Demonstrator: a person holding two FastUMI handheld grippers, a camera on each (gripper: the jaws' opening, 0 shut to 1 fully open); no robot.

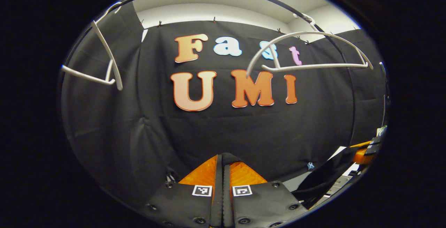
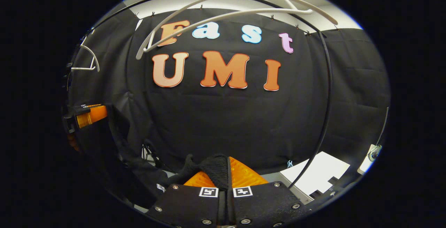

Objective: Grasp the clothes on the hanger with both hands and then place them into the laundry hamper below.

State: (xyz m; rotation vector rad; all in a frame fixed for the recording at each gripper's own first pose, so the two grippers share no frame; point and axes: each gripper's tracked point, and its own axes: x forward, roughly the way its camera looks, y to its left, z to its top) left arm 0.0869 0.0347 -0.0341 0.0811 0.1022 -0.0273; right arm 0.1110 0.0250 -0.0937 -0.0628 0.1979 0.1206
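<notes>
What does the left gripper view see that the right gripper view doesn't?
Left gripper view: the right gripper at the right edge, with the dark garment stretching toward it.
Right gripper view: the left gripper at the left edge, and the garment's knit cloth bunched up over this view's own gripper.
Both: two bare white hangers on a black rail, and at the bottom a gripper shut on the garment.

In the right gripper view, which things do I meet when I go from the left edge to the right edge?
Other gripper → small white hanger → dark garment pinched in this gripper → black rail → white clip.
</notes>
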